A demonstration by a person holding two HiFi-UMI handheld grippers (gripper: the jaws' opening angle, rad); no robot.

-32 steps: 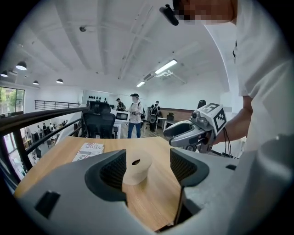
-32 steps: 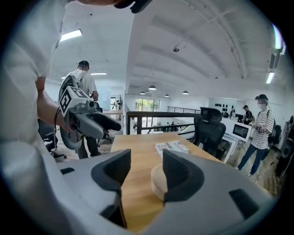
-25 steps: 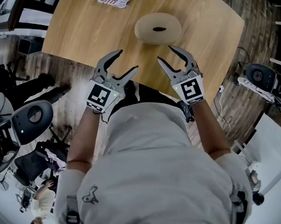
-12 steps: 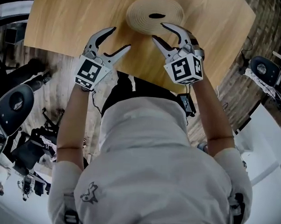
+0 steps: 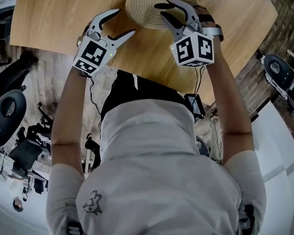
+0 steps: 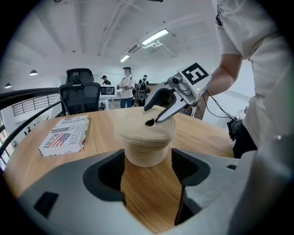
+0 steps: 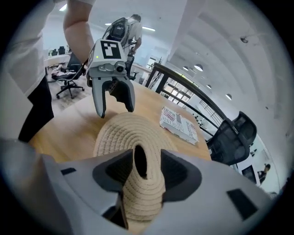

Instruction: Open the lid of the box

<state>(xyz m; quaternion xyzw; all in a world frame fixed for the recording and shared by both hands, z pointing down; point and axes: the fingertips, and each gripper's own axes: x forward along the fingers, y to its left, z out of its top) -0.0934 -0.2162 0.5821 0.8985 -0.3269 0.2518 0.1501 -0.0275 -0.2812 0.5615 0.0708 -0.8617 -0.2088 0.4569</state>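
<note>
The box is a round woven rope basket (image 5: 142, 11) with a coiled lid (image 7: 120, 133), standing on the wooden table (image 5: 58, 23). The lid has a rope loop handle (image 7: 146, 181) around a dark hole in its middle. My right gripper (image 5: 161, 9) is over the lid. Its jaws are closing with the loop handle between them, the pads close on either side. The left gripper view shows its fingertips (image 6: 151, 115) still apart at the hole. My left gripper (image 5: 125, 22) is beside the basket's near left side. Its jaws are opening and hold nothing, and the basket (image 6: 146, 142) stands just beyond them.
A flat printed packet (image 6: 64, 134) lies on the table left of the basket and also shows in the right gripper view (image 7: 179, 123). The table's near edge (image 5: 153, 81) runs close to the person's body. Office chairs (image 6: 80, 94) and standing people (image 6: 126, 85) are beyond the table.
Both grippers have moved forward to the basket. The right one went from short of it to over the lid's middle, and the left one came up to its left side.
</note>
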